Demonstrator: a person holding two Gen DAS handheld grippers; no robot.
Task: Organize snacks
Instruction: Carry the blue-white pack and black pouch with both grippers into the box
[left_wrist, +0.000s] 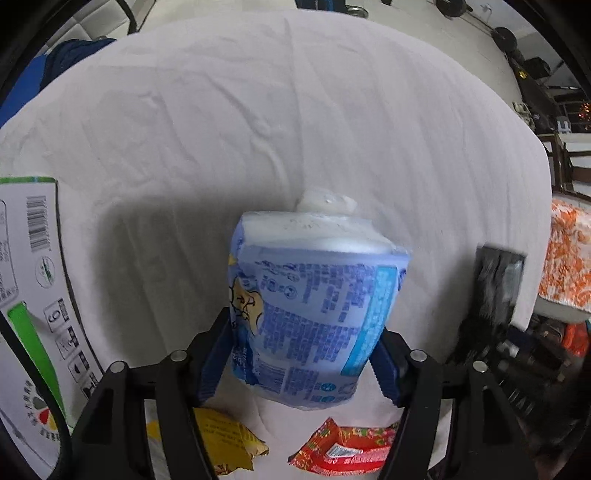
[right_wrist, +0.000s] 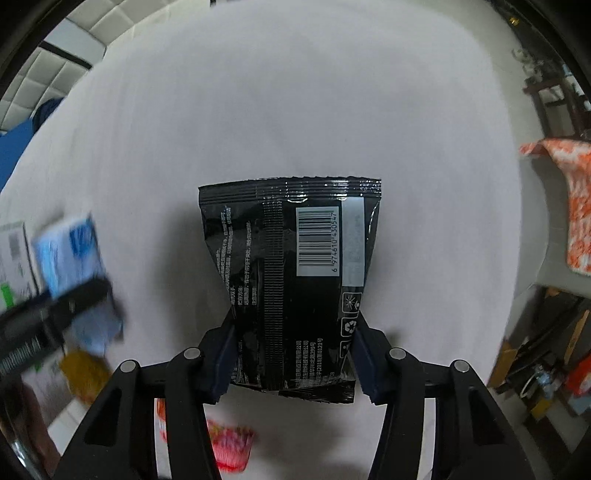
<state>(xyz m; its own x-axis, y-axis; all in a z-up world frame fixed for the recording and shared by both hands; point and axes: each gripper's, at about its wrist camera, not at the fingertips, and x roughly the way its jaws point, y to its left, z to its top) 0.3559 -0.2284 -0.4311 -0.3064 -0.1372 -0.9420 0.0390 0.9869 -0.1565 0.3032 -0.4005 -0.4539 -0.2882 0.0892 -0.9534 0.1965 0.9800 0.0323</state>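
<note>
My left gripper (left_wrist: 306, 350) is shut on a light blue snack packet (left_wrist: 314, 302), held above the white cloth. My right gripper (right_wrist: 293, 350) is shut on a black snack bag (right_wrist: 291, 273) with a white barcode, held upright over the cloth. In the right wrist view the blue packet (right_wrist: 70, 251) and the left gripper's dark body (right_wrist: 44, 325) appear blurred at the left. A yellow wrapper (left_wrist: 229, 443) and a red wrapper (left_wrist: 347, 450) lie on the cloth below the left gripper. The red wrapper (right_wrist: 231, 448) also shows under the right gripper.
A white cardboard box (left_wrist: 29, 295) with green stripes and a barcode stands at the left. The white cloth (left_wrist: 258, 129) covers the surface ahead. An orange patterned cloth (right_wrist: 569, 206) hangs at the right, beside dark furniture and clutter (left_wrist: 532, 354).
</note>
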